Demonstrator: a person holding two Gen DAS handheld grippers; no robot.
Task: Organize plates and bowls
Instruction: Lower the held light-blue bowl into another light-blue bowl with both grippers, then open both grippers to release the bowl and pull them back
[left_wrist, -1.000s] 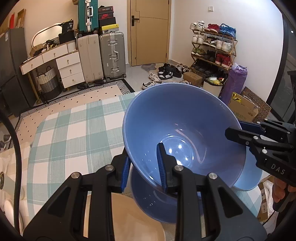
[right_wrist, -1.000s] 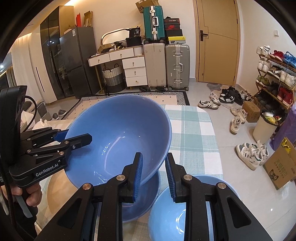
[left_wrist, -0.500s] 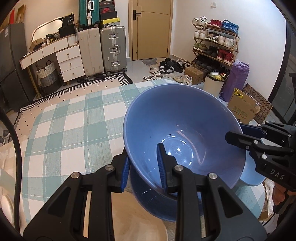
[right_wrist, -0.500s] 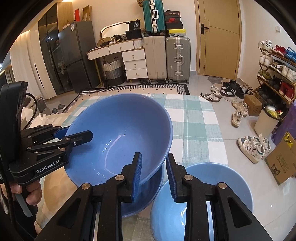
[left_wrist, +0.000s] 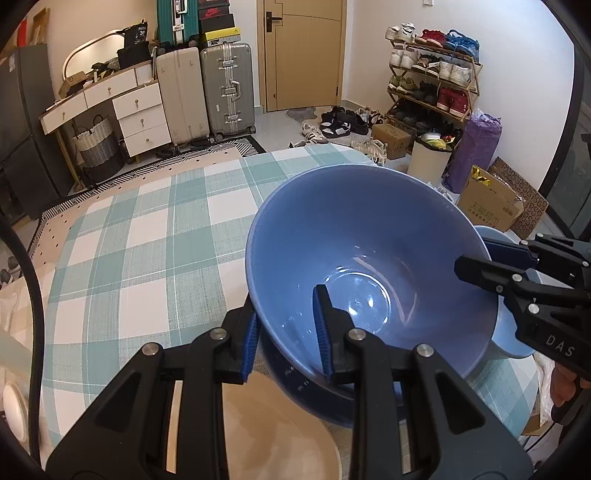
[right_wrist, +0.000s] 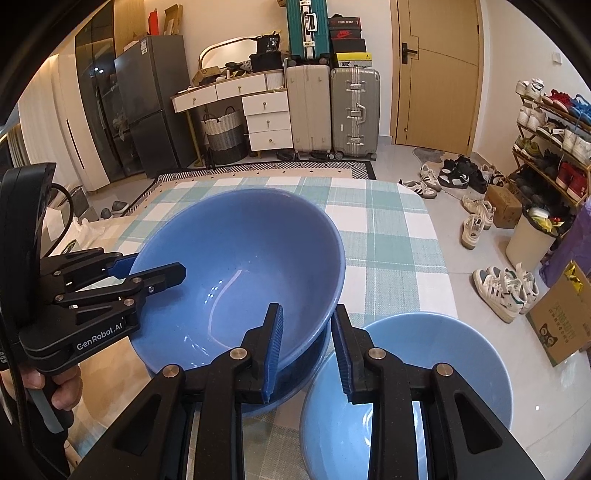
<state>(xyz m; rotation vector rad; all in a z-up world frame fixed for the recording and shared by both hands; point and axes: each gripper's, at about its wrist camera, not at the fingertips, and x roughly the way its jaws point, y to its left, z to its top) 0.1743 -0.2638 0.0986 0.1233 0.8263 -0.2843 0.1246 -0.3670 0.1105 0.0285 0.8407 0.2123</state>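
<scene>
gripping bowl rim: left gripper, right gripper.

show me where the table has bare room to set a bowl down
Bare checked cloth lies left of and beyond the held bowl, out to the table's far edge. The near side is crowded: a darker bowl beneath, a pale bowl right, a tan plate near left.

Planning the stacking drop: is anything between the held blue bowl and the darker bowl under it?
Nothing visible: the held bowl, gripped by both grippers, left and right, hangs directly over the darker bowl.
</scene>
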